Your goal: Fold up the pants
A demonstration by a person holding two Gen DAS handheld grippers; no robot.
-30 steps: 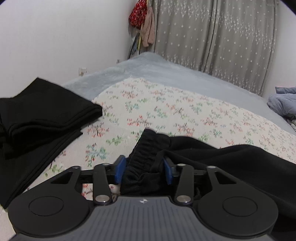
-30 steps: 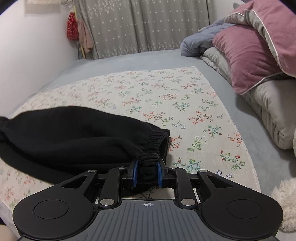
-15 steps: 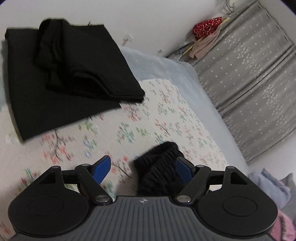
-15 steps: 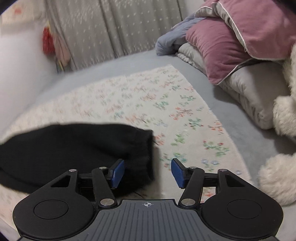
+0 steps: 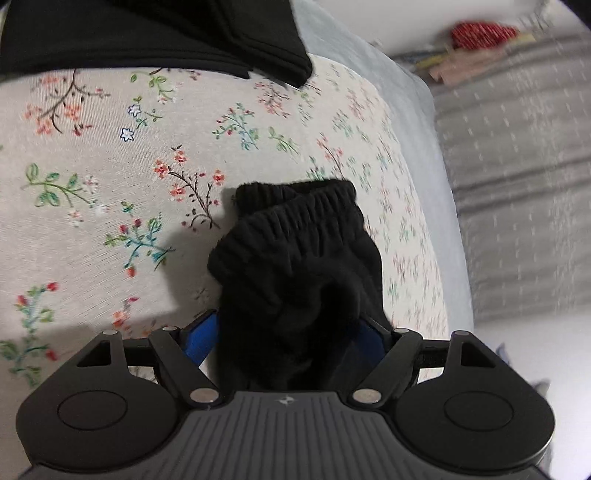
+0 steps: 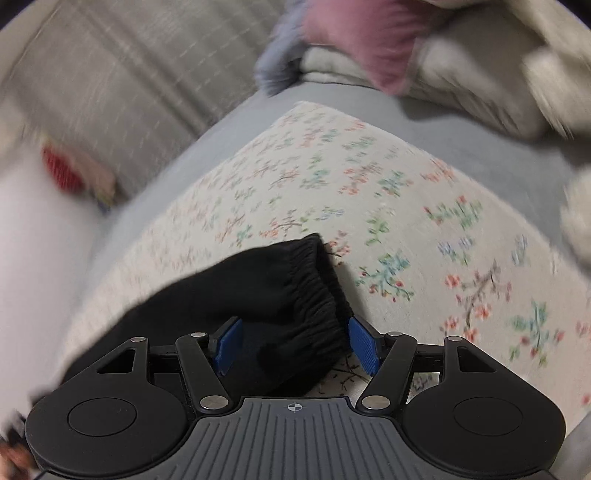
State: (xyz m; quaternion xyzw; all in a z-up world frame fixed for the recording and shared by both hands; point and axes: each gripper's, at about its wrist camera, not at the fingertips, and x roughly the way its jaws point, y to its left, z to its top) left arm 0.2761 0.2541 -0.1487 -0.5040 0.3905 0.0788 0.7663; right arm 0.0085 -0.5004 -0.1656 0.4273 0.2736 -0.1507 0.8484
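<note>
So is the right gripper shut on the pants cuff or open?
Open. The right gripper has just been opening; its blue pads stand apart from the black cuff, which lies between them on the floral sheet.

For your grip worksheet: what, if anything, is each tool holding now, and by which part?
Nothing is held. Both the left tool and right tool have just been opening; the black pants' gathered elastic ends lie loose between their pads.

Floral sheet [image 5: 110, 192] lying spread over a grey-blue bedcover [image 6: 443, 122] | folded black garments [image 5: 155, 33] sitting at the sheet's far edge | grey dotted curtains [image 5: 517, 184] hanging behind | red item [image 5: 480, 33] hanging by the curtains | pink pillow [image 6: 354, 44] resting on pale bedding [image 6: 480, 92], both blurred
</note>
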